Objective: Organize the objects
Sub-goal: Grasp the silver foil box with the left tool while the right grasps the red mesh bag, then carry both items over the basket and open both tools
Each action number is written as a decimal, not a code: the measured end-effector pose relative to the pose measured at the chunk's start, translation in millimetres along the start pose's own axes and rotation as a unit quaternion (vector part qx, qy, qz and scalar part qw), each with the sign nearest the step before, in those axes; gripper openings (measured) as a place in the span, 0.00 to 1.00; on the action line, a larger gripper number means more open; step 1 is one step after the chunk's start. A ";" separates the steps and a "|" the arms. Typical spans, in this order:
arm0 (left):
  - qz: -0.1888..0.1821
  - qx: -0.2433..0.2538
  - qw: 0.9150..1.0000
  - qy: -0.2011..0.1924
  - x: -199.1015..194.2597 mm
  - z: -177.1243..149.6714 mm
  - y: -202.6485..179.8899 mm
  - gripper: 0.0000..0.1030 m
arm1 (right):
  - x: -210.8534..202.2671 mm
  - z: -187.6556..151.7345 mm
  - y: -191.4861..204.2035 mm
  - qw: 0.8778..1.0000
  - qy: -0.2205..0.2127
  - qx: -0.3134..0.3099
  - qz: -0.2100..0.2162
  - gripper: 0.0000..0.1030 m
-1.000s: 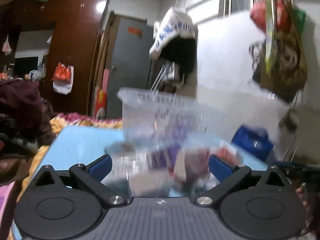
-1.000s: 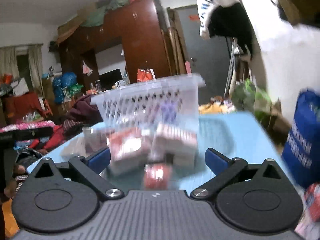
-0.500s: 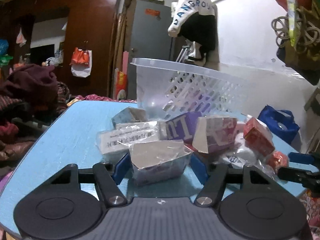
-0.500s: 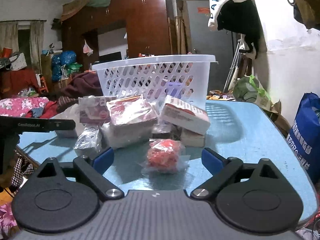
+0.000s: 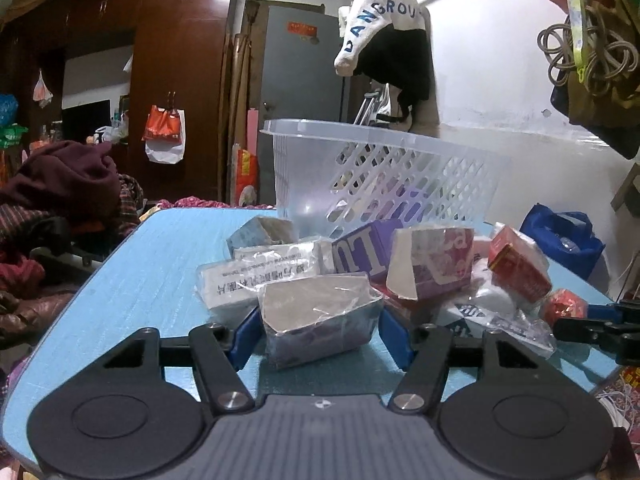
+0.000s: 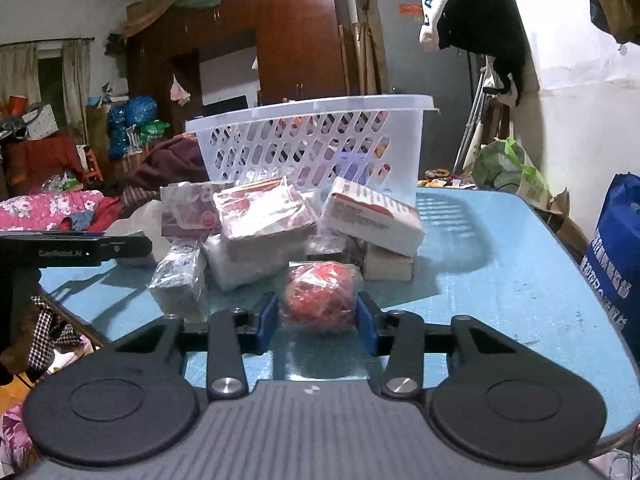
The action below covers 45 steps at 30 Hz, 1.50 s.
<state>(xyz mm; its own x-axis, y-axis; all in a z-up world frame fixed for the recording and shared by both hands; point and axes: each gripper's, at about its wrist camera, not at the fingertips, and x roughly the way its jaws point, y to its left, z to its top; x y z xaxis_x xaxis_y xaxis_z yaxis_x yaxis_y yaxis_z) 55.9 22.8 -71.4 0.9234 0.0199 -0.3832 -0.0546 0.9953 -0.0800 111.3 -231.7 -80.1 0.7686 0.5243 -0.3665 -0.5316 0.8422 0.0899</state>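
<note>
- Your left hand-held gripper (image 5: 318, 330) is clamped on a plastic-wrapped box (image 5: 320, 320) — on the blue surface (image 5: 140, 280), in front of the white basket (image 5: 384, 176).
- Your right hand-held gripper (image 6: 318, 320) pinches a wrapped red packet (image 6: 320, 296) — in front of the basket too.

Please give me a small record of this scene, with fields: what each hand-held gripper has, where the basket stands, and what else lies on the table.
left hand-held gripper: closed on a plastic-wrapped box, which rests on the table
right hand-held gripper: closed on a red packet in clear wrap, also on the table
basket: white plastic, slotted walls, upright behind the pile; some items show through the slots
pile: wrapped boxes and packets, heaped in front of the basket
table: blue top
task state: both items gripped, not yet lifted
</note>
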 end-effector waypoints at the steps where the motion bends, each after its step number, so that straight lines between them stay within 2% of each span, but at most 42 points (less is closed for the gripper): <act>1: -0.001 0.001 1.000 -0.003 -2.2 0.6 -0.8 0.65 | -1.7 1.2 -0.9 1.000 -0.002 0.001 0.000 0.44; 11: -0.014 0.001 0.999 -0.029 -20.4 7.1 1.4 0.65 | -21.8 11.7 -8.0 0.999 -0.031 0.014 -0.004 0.44; 16: -0.033 -0.008 0.998 -0.058 -32.5 20.2 7.7 0.65 | -30.6 24.9 -10.7 0.998 -0.053 0.019 -0.002 0.44; 21: -0.061 -0.004 0.994 -0.088 -35.0 57.6 8.6 0.65 | -33.6 59.8 -6.7 0.996 -0.089 0.013 0.011 0.44; 25: -0.081 0.009 0.992 -0.094 -11.9 115.5 -1.7 0.65 | -17.6 119.8 3.6 0.992 -0.119 -0.015 0.026 0.44; 28: -0.083 0.008 0.995 -0.062 28.9 155.8 -8.8 0.65 | 15.4 166.7 8.6 0.994 -0.106 -0.030 0.020 0.44; 29: -0.086 0.003 0.995 -0.045 45.4 164.2 -9.7 0.65 | 32.2 180.7 7.2 0.995 -0.090 -0.030 0.027 0.43; 31: -0.091 0.000 0.996 0.001 82.2 174.0 -11.6 0.65 | 65.7 196.9 5.4 0.998 -0.055 -0.037 0.004 0.43; 32: -0.087 -0.005 0.996 0.011 95.9 175.2 -12.0 0.66 | 79.4 200.1 3.1 0.998 -0.041 -0.038 -0.005 0.44; 34: -0.084 -0.002 0.996 0.032 115.0 175.6 -12.8 0.71 | 102.3 202.2 -4.7 1.000 -0.015 -0.026 -0.005 0.52; 35: -0.086 -0.009 0.995 0.041 121.3 175.7 -12.4 0.74 | 106.9 201.4 -7.9 1.000 -0.011 -0.015 -0.006 0.66; 36: -0.087 -0.015 0.995 0.042 123.1 175.9 -11.3 0.76 | 107.8 200.4 -9.9 1.000 -0.011 -0.007 -0.011 0.75; 37: -0.088 -0.019 0.995 0.039 120.9 176.2 -9.1 0.77 | 102.6 198.1 -11.1 1.000 -0.022 -0.003 -0.014 0.88; 38: -0.090 -0.021 0.995 0.033 115.7 175.0 -7.0 0.79 | 94.7 196.0 -11.8 0.999 -0.038 -0.002 -0.014 0.96; 39: -0.095 -0.018 0.995 0.024 108.7 174.1 -5.1 0.82 | 83.6 192.3 -11.6 0.999 -0.052 -0.001 -0.012 1.00; 42: -0.082 -0.011 0.997 -0.006 72.7 159.4 1.7 0.85 | 49.8 168.0 -8.3 0.998 -0.067 0.008 0.010 1.00; 45: -0.089 0.014 0.995 -0.036 22.8 109.2 14.5 0.93 | 23.4 118.9 -1.4 0.998 -0.061 0.001 0.027 1.00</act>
<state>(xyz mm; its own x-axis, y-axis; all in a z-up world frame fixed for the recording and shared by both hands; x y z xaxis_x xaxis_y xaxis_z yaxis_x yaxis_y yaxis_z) 117.7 48.0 19.2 0.9427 -0.1514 -0.2973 0.1219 0.9858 -0.1155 172.4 -205.7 21.2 0.7770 0.5796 -0.2456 -0.5721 0.8130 0.1083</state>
